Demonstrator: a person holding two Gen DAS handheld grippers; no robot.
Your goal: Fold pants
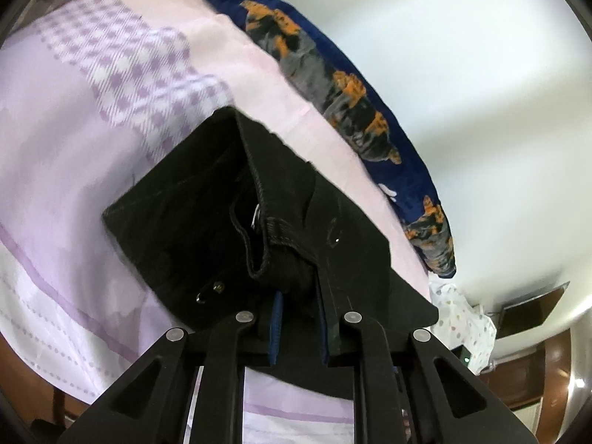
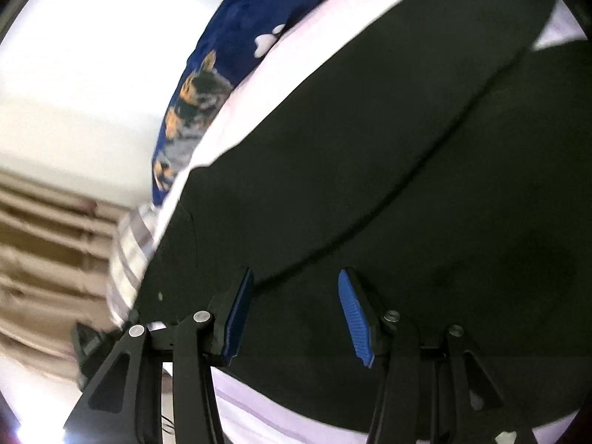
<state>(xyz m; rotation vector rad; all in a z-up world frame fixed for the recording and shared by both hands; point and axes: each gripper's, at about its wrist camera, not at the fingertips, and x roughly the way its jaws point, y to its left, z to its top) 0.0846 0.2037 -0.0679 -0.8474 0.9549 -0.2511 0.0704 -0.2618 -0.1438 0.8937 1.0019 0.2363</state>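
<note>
Your black fabric pants [image 1: 207,207] lie spread on the bed's lilac-and-white checked sheet [image 1: 85,118], waistband end toward you in the left wrist view, with the ribbed inner band, a small metal hook and a button showing. A bunched fold of that waistband sits pinched between the blue pads of your left tool [image 1: 299,318], whose jaws stand narrow and are clamped on the cloth.

In the right wrist view the pants [image 2: 388,170] fill most of the picture as a broad dark sheet with one long seam or fold line running across it. Your right tool [image 2: 292,314] hangs just above this cloth with its jaws partly apart. The blue ribbed pads [image 2: 355,325] are bare and nothing is gripped between them. Whether the tips touch the fabric you cannot tell.

Beyond the pants, along the far edge of the bed, lies a navy blue cushion printed with orange-and-grey dogs [image 1: 333,85]. Past the cushion stands a plain white wall [image 1: 462,74]. In the right wrist view beige pleated curtains [image 2: 40,244] hang beside the bed's corner.
</note>
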